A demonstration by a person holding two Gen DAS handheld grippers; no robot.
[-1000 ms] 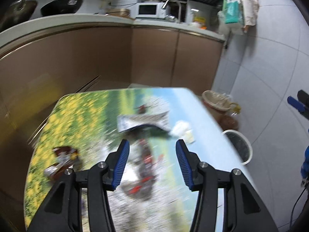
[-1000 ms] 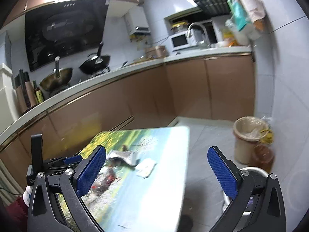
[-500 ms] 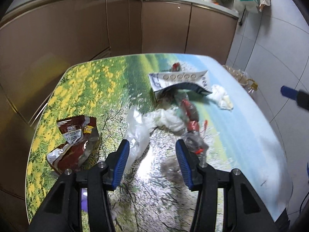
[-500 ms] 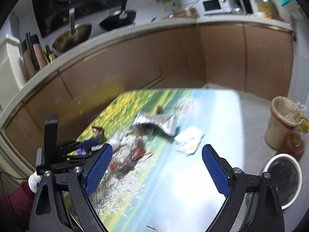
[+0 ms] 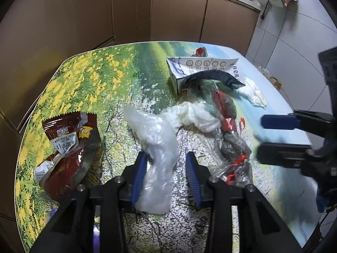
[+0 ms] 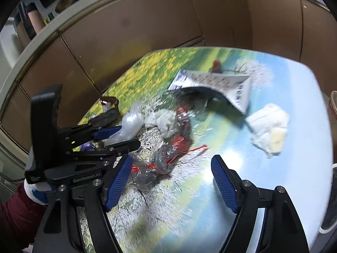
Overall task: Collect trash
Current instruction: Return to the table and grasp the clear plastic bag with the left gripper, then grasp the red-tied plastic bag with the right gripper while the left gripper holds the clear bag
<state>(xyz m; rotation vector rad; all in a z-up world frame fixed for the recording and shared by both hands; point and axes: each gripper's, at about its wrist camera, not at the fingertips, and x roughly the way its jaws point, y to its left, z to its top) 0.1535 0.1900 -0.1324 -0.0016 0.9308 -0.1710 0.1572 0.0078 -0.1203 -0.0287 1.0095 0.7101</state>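
Trash lies on a table with a landscape print (image 5: 101,78). My left gripper (image 5: 166,164) is open, its blue fingers on either side of a clear plastic bag (image 5: 155,147); it also shows in the right wrist view (image 6: 111,137). A red snack wrapper (image 5: 67,147) lies to its left. A white crumpled bag (image 5: 191,113), a red-and-clear wrapper (image 5: 229,130), a torn white carton (image 5: 206,69) and a white tissue (image 5: 254,92) lie beyond. My right gripper (image 6: 170,179) is open and empty, low over the clear-and-red wrapper (image 6: 155,162); it shows at the right of the left wrist view (image 5: 273,135).
Brown kitchen cabinets (image 5: 130,14) stand behind the table. A worktop with appliances runs above them. A bin rim (image 6: 333,97) shows at the right edge, beyond the table's right edge (image 6: 324,147). Tiled floor (image 5: 294,31) lies to the right.
Both grippers have moved down and forward toward the table. The left fingers now straddle the clear plastic bag. The right gripper has come in over the clear-and-red wrapper.
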